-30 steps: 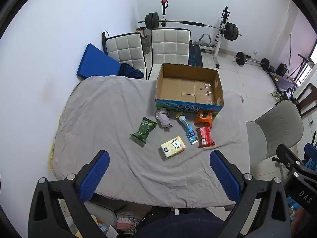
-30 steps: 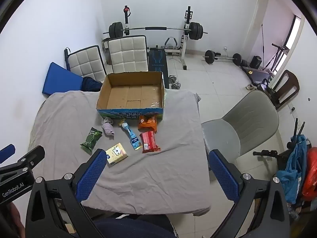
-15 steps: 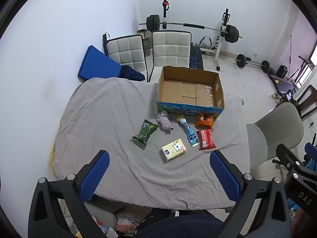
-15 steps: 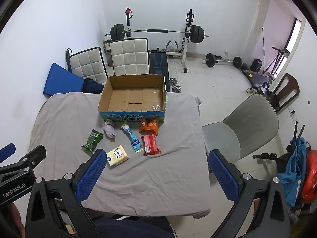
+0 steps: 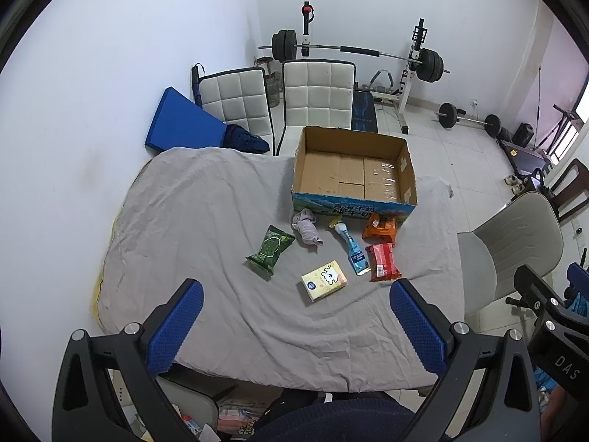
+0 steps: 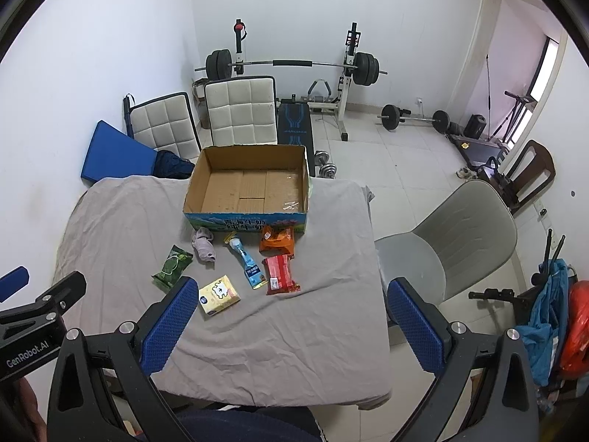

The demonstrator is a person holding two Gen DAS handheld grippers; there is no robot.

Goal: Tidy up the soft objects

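On the worktop (image 5: 191,221) I count one cardboard box (image 5: 355,206), six loose items in front of it — four packets, one tissue pack (image 5: 324,280), one grey sock (image 5: 306,226) (possibly a pair) — and two white chairs behind.

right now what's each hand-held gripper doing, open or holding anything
Left hand-held gripper: open, holding nothing, above the near edge of the table.
Right hand-held gripper: open, holding nothing.

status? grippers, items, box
Left gripper open, empty. Right gripper open, empty. Six soft items, nearest the yellow tissue pack, lie before empty cardboard box. Nothing blocking.
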